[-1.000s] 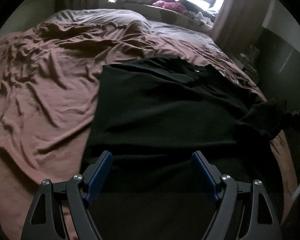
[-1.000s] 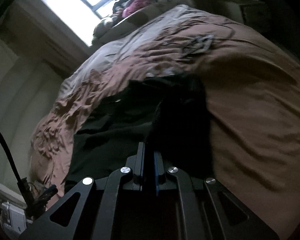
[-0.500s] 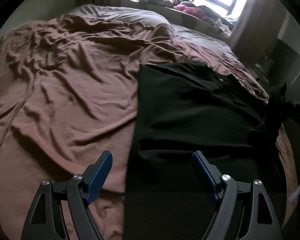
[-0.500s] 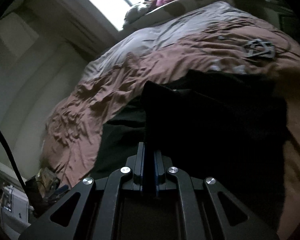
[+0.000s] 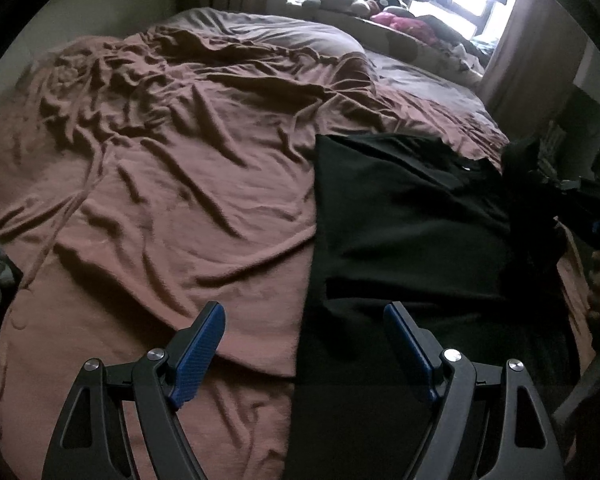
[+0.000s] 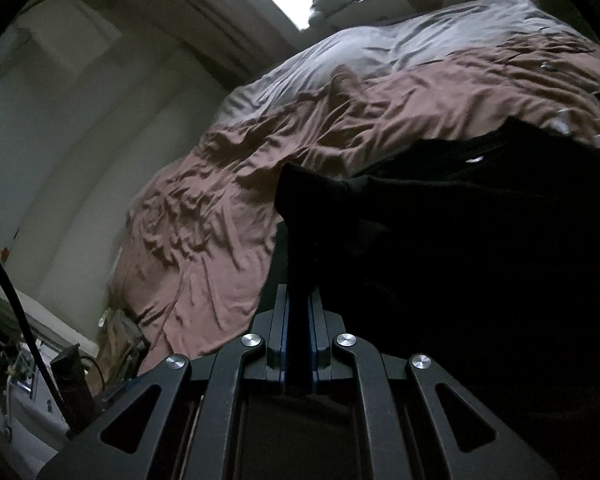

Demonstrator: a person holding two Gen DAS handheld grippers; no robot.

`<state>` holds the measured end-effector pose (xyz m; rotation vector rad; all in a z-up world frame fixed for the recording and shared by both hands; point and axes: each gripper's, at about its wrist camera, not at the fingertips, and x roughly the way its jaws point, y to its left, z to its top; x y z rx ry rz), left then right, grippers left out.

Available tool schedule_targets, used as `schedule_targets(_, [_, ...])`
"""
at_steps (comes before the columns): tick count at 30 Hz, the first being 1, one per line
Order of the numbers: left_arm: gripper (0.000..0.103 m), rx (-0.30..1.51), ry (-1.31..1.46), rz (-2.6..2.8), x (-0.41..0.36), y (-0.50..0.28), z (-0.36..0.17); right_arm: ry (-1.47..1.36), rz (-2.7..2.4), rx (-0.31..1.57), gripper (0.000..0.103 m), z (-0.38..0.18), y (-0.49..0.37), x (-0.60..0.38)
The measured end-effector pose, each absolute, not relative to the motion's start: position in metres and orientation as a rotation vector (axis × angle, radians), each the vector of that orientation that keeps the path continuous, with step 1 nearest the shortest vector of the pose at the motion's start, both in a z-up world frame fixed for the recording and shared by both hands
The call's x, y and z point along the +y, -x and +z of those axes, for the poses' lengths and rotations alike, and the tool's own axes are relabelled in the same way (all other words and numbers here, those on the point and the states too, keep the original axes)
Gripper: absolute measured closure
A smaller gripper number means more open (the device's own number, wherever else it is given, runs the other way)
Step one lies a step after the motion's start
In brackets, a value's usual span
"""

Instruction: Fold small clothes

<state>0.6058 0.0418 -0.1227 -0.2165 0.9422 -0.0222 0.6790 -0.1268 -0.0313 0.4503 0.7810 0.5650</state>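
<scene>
A black garment (image 5: 412, 232) lies spread on the brown bed sheet (image 5: 180, 184), right of centre in the left wrist view. My left gripper (image 5: 304, 320) is open and empty, above the garment's left edge near the bed's front. My right gripper (image 6: 299, 304) is shut on a fold of the black garment (image 6: 460, 248), lifting its right side. It also shows in the left wrist view (image 5: 572, 200) at the far right, dark and partly hidden by the raised cloth.
The wrinkled brown sheet (image 6: 260, 176) covers the bed. Stuffed toys and pillows (image 5: 380, 8) line the window at the head. A curtain (image 5: 532, 48) and dark furniture stand on the right. Clutter and cables (image 6: 60, 360) sit on the floor to the left.
My left gripper has shifted left, so the garment now sits further right in its view. My right gripper has swung left, carrying the held black fold over the garment.
</scene>
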Motion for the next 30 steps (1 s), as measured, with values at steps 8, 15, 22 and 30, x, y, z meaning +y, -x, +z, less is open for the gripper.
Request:
schedule_targets(8, [0.020, 0.958, 0.246, -0.026, 0.038, -0.619, -0.128, -0.554, 0.662, 0.883, 0.073, -0.059, -0.702, -0.109])
schedule_targets(15, [0.020, 0.966, 0.257, -0.069, 0.018, -0.641, -0.131, -0.471, 0.577, 0.826, 0.031, -0.049, -0.692, -0.149])
schedule_targets(22, [0.020, 1.000, 0.235, -0.140, -0.019, -0.676, -0.144, -0.436, 0.465, 0.815, 0.031, -0.053, -0.673, -0.207])
schedule_targets(30, [0.020, 1.052, 0.144, -0.159, -0.041, -0.715, -0.170, -0.374, 0.298, 0.816, 0.031, -0.064, -0.640, -0.285])
